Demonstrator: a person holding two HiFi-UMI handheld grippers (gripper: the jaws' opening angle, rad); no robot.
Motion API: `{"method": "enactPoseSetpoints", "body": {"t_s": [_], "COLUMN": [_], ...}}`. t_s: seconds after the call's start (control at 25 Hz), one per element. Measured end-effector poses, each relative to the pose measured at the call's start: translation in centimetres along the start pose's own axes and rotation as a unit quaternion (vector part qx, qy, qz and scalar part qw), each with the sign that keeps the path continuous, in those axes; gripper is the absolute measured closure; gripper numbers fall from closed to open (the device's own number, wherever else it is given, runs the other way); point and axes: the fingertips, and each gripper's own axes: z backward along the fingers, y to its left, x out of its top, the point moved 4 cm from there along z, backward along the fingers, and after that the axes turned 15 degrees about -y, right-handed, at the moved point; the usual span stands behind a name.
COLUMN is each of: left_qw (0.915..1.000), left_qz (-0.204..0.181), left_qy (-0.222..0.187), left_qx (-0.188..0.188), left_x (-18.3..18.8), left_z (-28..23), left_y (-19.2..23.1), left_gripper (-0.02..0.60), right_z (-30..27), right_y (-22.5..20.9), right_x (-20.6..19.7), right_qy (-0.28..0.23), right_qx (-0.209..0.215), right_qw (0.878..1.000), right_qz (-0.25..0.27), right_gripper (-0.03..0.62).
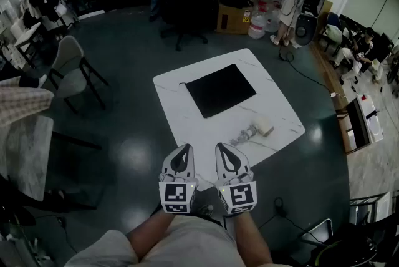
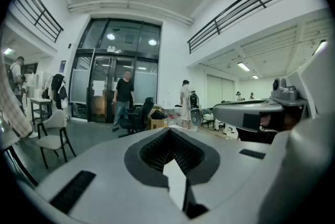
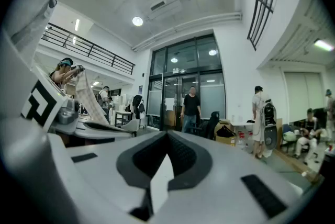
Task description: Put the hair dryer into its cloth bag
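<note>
— Both grippers sit low against your body, short of the tabletop. Left gripper: jaws closed, nothing between them. Right gripper: the same, closed and empty. Each gripper view confirms it, looking out level into the room.

— Noted. Where are the task items?

— The cloth bag lies flat and black near the middle of the tabletop. The hair dryer lies well apart from it, near the front right edge on your side.

— Risks from here?

— First, that edge. If you come in off-centre, a nudge probably pushes the hair dryer off onto the floor. Second, the bag is flat, with no open mouth visible. If you pinch both layers together, it likely stays shut. Third, the tabletop looks smooth, so the bag may slide when you push the dryer in unless one gripper anchors it. Something pale trails from the dryer towards you, possibly its cord. It is too small to confirm, but it could snag.

— Surface and room?

— White marbled tabletop, carrying only those two items. Dark glossy floor. A grey chair stands to the left, and a black office chair and a cardboard box stand beyond. Several people are along the far and right walls, none near your work.
</note>
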Motion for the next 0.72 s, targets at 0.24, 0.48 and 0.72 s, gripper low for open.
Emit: {"method": "enactPoseSetpoints", "body": {"t_s": [0.24,0.48,0.72], "left_qw": [1.0,0.9998,0.9988], "left_qz": [0.0,0.009,0.014], "left_qy": [0.003,0.015,0.035], "left_qx": [-0.005,0.001,-0.032], "left_x": [-0.1,-0.8,-3.3], "left_z": [-0.7,-1.0,-3.1], "left_y": [0.3,2.0,5.6], "left_gripper": [0.574,0.574,0.574], "right_z": [-0.8,-2.1,-6.0], "right_y": [0.0,0.9,2.1], "right_x": [-0.1,-0.8,-3.6], "right_qy": [0.002,0.008,0.032], "right_qx": [0.003,0.008,-0.012], "right_qw": [1.0,1.0,0.999], "right_qz": [-0.002,0.01,0.0], "right_gripper": [0.579,0.579,0.579]}}
